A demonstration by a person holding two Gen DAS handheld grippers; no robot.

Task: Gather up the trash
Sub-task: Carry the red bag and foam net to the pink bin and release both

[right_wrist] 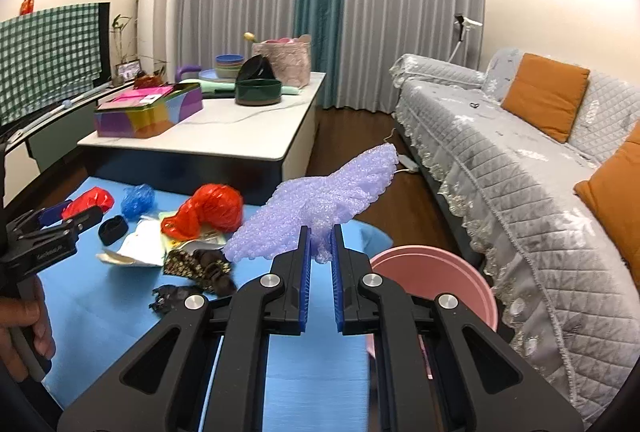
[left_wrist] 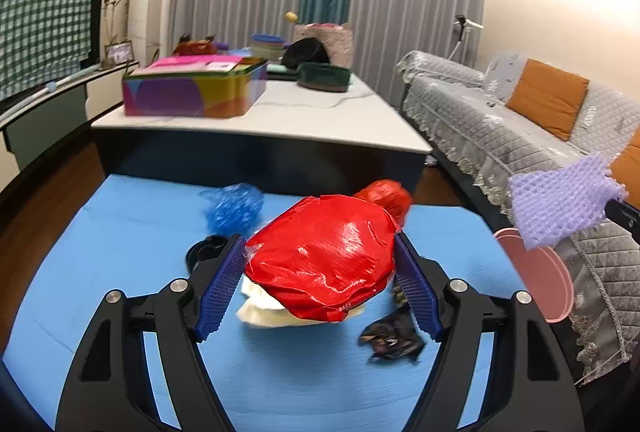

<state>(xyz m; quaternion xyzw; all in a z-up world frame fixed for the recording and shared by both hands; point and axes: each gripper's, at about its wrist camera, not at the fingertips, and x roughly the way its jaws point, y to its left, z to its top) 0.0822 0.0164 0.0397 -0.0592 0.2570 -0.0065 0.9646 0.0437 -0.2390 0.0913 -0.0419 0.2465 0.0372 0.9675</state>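
My left gripper [left_wrist: 320, 244] is shut on a shiny red plastic packet [left_wrist: 324, 264], its blue pads pressing both sides, lifted above the blue mat [left_wrist: 100, 252]. The right wrist view shows that gripper [right_wrist: 76, 212] at far left, held by a person's hand [right_wrist: 24, 328]. My right gripper [right_wrist: 320, 244] is shut on a lilac foam net [right_wrist: 320, 204], raised beside the pink bin [right_wrist: 440, 272]. On the mat lie a red bag [right_wrist: 212, 208], blue plastic [right_wrist: 138, 200], a white wrapper [right_wrist: 136, 248] and dark scraps [right_wrist: 200, 264].
A white-topped coffee table [right_wrist: 224, 136] with a colourful tin [right_wrist: 148, 114] and bowls stands behind the mat. A grey covered sofa [right_wrist: 520, 172] runs along the right, close to the bin. A small black item [right_wrist: 113, 230] also lies on the mat.
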